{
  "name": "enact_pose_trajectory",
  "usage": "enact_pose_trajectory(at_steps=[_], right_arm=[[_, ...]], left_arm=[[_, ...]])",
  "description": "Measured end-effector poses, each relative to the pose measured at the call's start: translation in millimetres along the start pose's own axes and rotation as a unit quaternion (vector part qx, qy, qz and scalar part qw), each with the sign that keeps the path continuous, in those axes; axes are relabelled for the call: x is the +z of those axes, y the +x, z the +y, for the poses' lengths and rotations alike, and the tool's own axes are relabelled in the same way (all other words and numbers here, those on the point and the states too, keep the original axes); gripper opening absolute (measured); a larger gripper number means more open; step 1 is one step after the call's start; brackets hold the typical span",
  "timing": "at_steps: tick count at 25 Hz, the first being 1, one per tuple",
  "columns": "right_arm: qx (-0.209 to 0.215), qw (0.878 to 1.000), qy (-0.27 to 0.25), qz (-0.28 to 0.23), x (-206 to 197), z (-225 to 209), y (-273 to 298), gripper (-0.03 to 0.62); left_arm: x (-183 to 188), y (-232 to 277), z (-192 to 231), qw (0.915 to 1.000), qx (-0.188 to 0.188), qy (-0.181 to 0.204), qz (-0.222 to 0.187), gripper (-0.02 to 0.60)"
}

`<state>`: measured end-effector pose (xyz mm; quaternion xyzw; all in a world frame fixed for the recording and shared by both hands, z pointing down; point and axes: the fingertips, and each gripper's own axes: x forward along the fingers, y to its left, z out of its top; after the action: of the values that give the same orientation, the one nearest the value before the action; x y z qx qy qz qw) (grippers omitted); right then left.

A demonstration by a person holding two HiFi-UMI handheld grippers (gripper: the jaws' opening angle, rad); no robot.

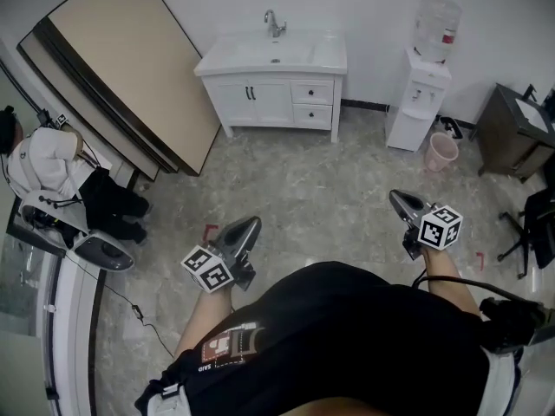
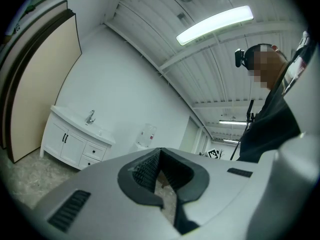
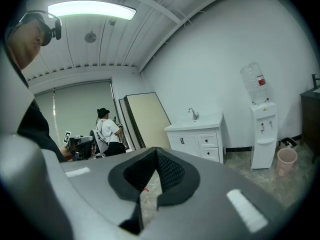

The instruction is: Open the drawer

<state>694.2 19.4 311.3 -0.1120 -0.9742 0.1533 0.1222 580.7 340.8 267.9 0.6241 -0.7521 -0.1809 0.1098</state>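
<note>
Barely begun, judging by the wide stretch of speckled grey stone-look floor (image 1: 329,189) between both grippers and the goal. Upper left of the head view: a big flat beige board (image 1: 130,59) with dark edging, leaned against the wall. Top centre: a white vanity (image 1: 260,100), boxy, with smooth painted fronts and a glossy basin top under a chrome tap. Just right of it, a slim white water dispenser (image 1: 418,102) beneath a clear bottle, then a round pink bin (image 1: 442,151). On the vanity's right side, two stacked drawers (image 1: 312,94): flat rectangular fronts, a small dark knob on each, both shut flush. All left to do: cross the floor, take a knob, pull. Lower centre: left gripper (image 1: 251,224), grey plastic shell and ribbed black pads, tips pressed together on nothing. Lower right: right gripper (image 1: 395,198), likewise closed tight and empty; would need spreading before any grasp.
</note>
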Motion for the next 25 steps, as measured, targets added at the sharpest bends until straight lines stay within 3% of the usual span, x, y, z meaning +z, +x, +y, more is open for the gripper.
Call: enact_pose_trajectory(at_steps=[7,13,20,25], right_arm=[[0.046,0.998,-0.035,0.002,62,-86,35,-0.003],[0.088,0.995,-0.036,0.017,85,-132,82,-0.003],[0.120,0.992,-0.028,0.036,84,-144,149,-0.003],[0.111,0.992,-0.016,0.051,72,-139,203,-0.003]], left_arm=[[12,84,6,0.9989,0.032,0.009,-0.033,-0.005],[13,129,22,0.9973,0.064,0.008,-0.033,-0.005],[20,128,64,0.9944,0.101,0.001,-0.031,-0.005],[29,115,122,0.9945,0.099,-0.013,-0.034,-0.005]])
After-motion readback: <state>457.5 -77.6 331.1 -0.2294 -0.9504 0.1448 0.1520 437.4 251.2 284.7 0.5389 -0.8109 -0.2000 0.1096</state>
